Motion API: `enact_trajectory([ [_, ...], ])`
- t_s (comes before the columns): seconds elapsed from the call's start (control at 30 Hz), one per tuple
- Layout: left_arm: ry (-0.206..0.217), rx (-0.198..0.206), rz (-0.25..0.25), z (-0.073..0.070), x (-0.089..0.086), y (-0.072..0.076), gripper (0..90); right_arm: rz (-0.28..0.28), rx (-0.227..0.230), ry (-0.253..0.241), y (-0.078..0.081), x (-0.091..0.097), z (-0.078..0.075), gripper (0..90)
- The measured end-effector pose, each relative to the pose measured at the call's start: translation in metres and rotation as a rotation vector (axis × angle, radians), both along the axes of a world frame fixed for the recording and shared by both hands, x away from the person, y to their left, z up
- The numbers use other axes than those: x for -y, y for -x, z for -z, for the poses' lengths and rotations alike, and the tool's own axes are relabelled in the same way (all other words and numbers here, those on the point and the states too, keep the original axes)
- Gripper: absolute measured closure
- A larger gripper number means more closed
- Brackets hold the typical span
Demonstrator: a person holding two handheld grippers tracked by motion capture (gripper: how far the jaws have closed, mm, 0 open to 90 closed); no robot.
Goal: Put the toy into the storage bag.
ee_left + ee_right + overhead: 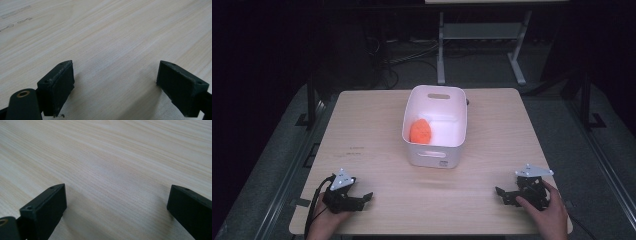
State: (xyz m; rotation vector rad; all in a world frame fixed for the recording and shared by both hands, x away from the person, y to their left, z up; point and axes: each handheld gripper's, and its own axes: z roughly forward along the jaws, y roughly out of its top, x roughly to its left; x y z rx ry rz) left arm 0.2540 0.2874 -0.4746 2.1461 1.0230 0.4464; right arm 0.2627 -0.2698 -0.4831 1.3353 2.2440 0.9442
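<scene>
Two black pads of the left tongs [115,87] rise closest to the lens in the left gripper view, spread wide with nothing but bare wooden table [112,37] between them. The right tongs [115,212] look the same in the right gripper view: jaws far apart, empty, resting low over pale wood grain.

From the high view, the left tongs [362,199] sit near the table's near edge, held by a hand [324,222], and the right tongs [504,195] sit opposite, under the other hand [547,212]. Both point inward toward each other, well apart.

Ahead of both tongs, roughly between them and farther up the table, stands a white bin [435,155] with handle slots in its end walls. Inside it, against the wall on the left tongs' side, lies an orange ball-like thing [421,131], rounded and slightly bumpy; I cannot tell exactly what it is.

Judging by its look, the orange thing is probably light and somewhat soft, perhaps a sponge or a toy fruit, so it should give a little under the pads and not slip much. A grip across its widest middle, coming straight down from above, seems safest, since the bin wall beside it leaves little room for a pad on that side. The bin itself looks light and could slide if bumped.
</scene>
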Motion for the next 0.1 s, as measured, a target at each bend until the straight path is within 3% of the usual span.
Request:
enact_trajectory([
  [0.1,0.0,0.0,0.0,0.0,0.0,0.0,13.7,0.0,0.0,0.0,0.0,0.0,0.0,1.8],
])
